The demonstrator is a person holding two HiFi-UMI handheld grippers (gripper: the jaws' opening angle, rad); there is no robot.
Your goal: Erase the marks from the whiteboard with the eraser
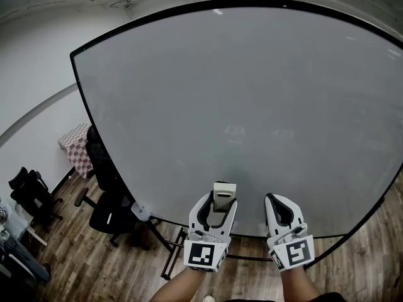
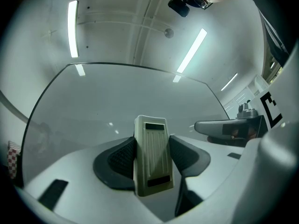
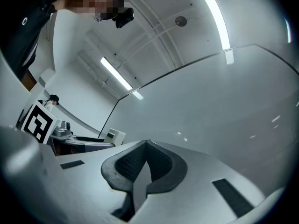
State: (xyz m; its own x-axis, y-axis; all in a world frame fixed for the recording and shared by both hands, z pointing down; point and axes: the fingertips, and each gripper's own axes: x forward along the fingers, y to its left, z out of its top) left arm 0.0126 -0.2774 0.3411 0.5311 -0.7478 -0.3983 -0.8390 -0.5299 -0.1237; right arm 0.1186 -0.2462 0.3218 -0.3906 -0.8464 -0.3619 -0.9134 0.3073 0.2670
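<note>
A large whiteboard (image 1: 252,106) fills the head view; only faint smudged traces (image 1: 234,131) show near its lower middle. My left gripper (image 1: 217,207) is shut on a cream, ribbed eraser (image 1: 223,195), held upright just in front of the board's lower part. In the left gripper view the eraser (image 2: 152,155) stands clamped between the two dark pads (image 2: 122,158). My right gripper (image 1: 280,207) hangs beside it to the right, shut with nothing between its jaws; its tips meet (image 3: 145,144) in the right gripper view, where the eraser (image 3: 115,136) shows at the left.
The whiteboard stands on a black wheeled frame (image 1: 170,257) over a wood floor. Black office chairs (image 1: 107,194) and a small table with a checked cloth (image 1: 77,146) sit to the left, behind the board. Another chair (image 1: 28,190) is at the far left.
</note>
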